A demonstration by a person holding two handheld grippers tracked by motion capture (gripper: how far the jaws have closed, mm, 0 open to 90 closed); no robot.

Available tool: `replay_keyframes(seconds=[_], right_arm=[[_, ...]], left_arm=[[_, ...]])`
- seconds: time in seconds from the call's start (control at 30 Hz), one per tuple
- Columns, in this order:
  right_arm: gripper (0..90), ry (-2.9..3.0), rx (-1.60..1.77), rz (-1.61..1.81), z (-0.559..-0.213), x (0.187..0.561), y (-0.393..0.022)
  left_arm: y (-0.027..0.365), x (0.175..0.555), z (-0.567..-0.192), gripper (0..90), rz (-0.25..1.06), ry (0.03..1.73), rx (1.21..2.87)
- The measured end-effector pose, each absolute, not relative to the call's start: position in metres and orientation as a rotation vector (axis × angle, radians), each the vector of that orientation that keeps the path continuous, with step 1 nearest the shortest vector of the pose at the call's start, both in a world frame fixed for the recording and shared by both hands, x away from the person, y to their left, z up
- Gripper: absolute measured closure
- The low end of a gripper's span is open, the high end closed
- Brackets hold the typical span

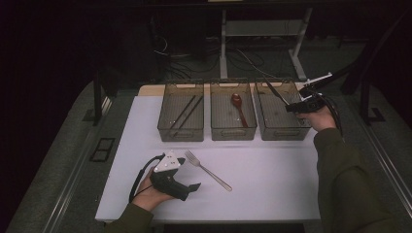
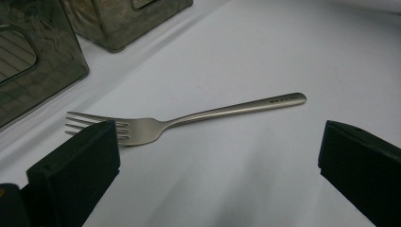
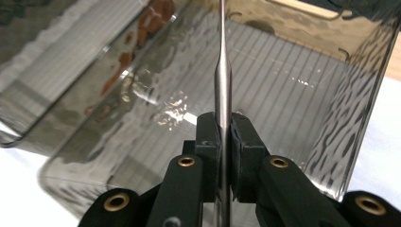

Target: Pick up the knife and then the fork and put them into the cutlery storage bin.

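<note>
1. Dark room beyond the table; grey floor (image 1: 58, 160) on both sides, tangled cables (image 1: 194, 60) and pale desk legs (image 1: 223, 43) at the back.
2. White table top (image 1: 272, 184), rectangular, brightly lit against the dim surroundings, with a strip of bare wood (image 1: 148, 90) at its far left edge.
3. Three smoky see-through bins in a row along the far side: left bin (image 1: 180, 133) with dark chopsticks (image 1: 187, 110) inside, middle bin (image 1: 233, 132) with a red spoon (image 1: 238, 108), right bin (image 1: 283, 132).
4. Right gripper (image 1: 291, 108) held over the right bin, clenched on a thin metal utensil (image 3: 222, 80), gripped by its handle, the far end angled into that bin; kind of utensil impossible to tell.
5. Left gripper (image 1: 193, 187) rested on the near left of the table, jaws spread wide, nothing between them.
6. Metal fork (image 2: 189, 117) flat on the white surface just beyond the left gripper, untouched, tines toward the bins.
</note>
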State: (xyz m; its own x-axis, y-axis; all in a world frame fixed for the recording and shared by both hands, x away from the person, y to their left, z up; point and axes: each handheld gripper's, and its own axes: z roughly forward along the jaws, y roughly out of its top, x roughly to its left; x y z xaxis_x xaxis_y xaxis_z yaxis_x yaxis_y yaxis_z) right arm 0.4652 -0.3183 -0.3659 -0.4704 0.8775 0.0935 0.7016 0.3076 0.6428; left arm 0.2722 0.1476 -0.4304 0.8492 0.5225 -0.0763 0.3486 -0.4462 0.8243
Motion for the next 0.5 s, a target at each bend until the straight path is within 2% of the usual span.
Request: replay_keyframes(seconds=[0.5], right_arm=[[83.1,2.312,1.494,0.787,-0.388,0.475,-0.319]], left_arm=[[0.147,0.272,-0.432,0.0,0.22,0.634,2.091]])
